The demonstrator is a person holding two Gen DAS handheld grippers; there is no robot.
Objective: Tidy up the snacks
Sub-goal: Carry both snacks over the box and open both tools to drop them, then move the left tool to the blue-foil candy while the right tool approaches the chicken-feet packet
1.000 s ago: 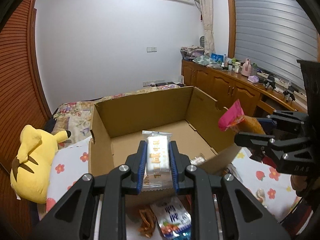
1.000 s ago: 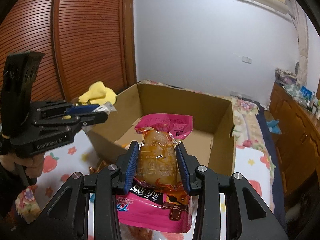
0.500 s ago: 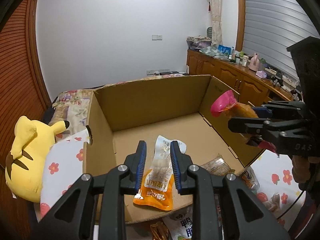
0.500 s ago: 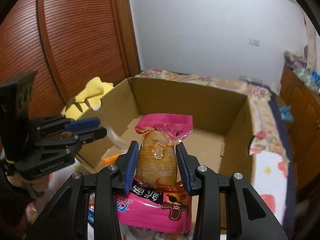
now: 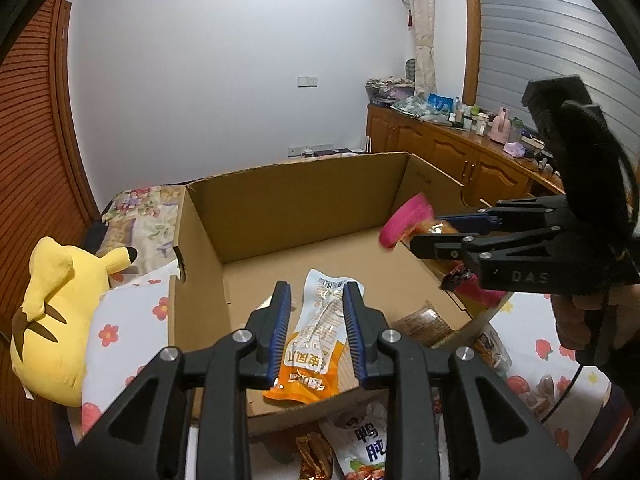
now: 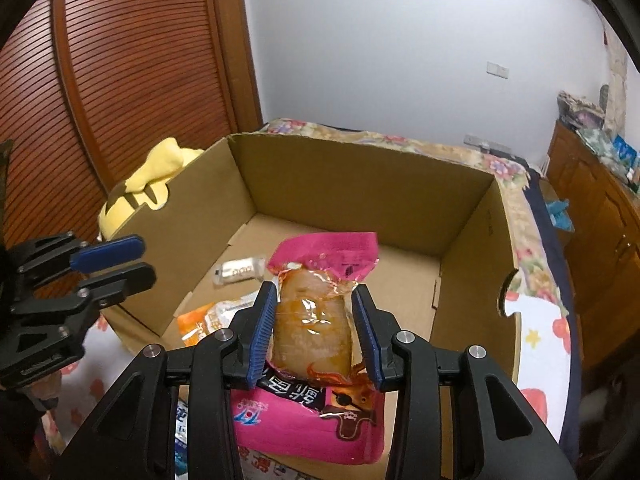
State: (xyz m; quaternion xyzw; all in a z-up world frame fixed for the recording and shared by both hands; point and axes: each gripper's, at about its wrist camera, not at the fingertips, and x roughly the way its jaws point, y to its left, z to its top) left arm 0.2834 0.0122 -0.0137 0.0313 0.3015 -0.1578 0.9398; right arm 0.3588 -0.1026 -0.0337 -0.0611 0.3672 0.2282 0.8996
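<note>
An open cardboard box (image 5: pixel 300 196) (image 6: pixel 360 184) stands on the floral bed sheet. An orange-and-white snack packet (image 5: pixel 320 336) (image 6: pixel 208 316) lies on the box floor by the near wall. My left gripper (image 5: pixel 316 288) (image 6: pixel 146 258) hovers above it. Its jaws are opening with nothing between the pads. My right gripper (image 6: pixel 315 288) (image 5: pixel 426 234) is over the box's right side, jaws closing on a pink-and-clear snack pack (image 6: pixel 312 320) (image 5: pixel 408 220) that it holds up. A small white packet (image 6: pixel 240 270) and a brown packet (image 5: pixel 424 322) also lie in the box.
A yellow plush toy (image 5: pixel 52 312) sits left of the box. More snack packets (image 5: pixel 360 448) lie on the sheet in front of the box. A cluttered wooden cabinet (image 5: pixel 460 152) runs along the right wall. A person's hand (image 5: pixel 580 320) grips the right tool.
The left gripper let go of the orange-and-white packet, which fell onto the box floor. The right gripper carried the pink pack in over the box and tilted downward.
</note>
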